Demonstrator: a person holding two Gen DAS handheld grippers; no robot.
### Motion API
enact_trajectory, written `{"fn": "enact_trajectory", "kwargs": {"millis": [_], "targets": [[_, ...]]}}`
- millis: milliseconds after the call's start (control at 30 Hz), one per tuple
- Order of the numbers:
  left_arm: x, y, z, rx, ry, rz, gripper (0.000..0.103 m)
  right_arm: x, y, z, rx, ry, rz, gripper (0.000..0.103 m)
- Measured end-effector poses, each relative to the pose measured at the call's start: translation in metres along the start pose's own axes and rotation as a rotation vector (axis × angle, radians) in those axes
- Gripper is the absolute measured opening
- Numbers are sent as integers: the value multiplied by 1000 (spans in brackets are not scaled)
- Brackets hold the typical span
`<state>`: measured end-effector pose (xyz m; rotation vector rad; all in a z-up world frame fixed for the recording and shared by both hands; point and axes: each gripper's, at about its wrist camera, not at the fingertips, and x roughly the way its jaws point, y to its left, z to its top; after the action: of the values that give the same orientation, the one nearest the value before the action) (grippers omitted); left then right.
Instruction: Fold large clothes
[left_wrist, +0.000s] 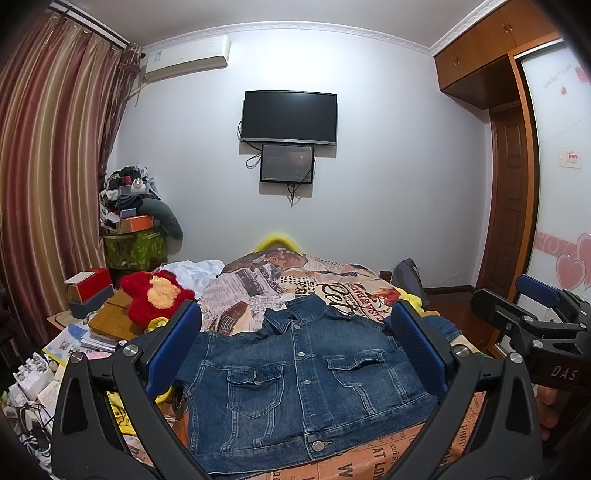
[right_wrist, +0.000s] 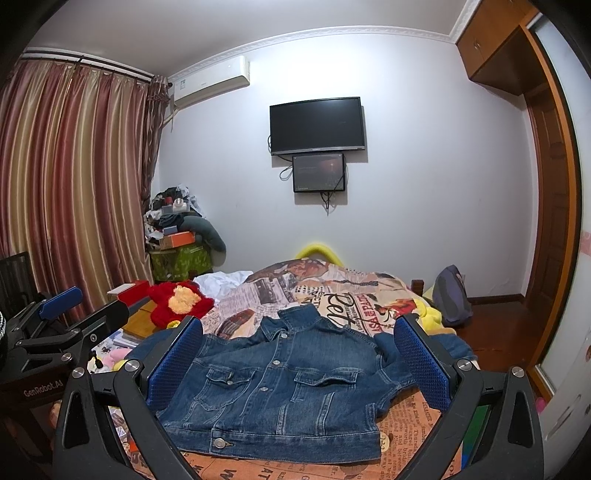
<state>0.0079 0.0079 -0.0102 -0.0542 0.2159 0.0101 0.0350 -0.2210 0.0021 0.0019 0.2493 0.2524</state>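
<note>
Denim jacket (left_wrist: 306, 384) lies flat, front up and buttoned, on the bed (left_wrist: 373, 299), whose cover bears a newspaper print. Left gripper (left_wrist: 295, 354) and right gripper (right_wrist: 299, 365) hang above it, jaws spread wide, holding nothing. Beyond: white wall with a TV (left_wrist: 289, 116), striped curtain (left_wrist: 48, 177) at left, wardrobe (left_wrist: 491, 62) at right, red plush (left_wrist: 155, 299) beside the bed.

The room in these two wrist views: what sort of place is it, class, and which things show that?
Most likely a home bedroom. A blue denim jacket lies spread on a bed with a newspaper-print cover, striped red-and-gold curtains hang alongside, and a wooden built-in wardrobe lines the other wall.
</note>
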Motion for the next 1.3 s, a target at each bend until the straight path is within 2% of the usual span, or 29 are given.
{"fn": "enact_trajectory", "kwargs": {"millis": [867, 1300], "targets": [[3, 5, -6, -9, 11, 3, 103, 15, 10, -19, 5, 9, 0, 103], [23, 20, -4, -31, 27, 20, 103, 30, 16, -23, 7, 35, -1, 103]]}}
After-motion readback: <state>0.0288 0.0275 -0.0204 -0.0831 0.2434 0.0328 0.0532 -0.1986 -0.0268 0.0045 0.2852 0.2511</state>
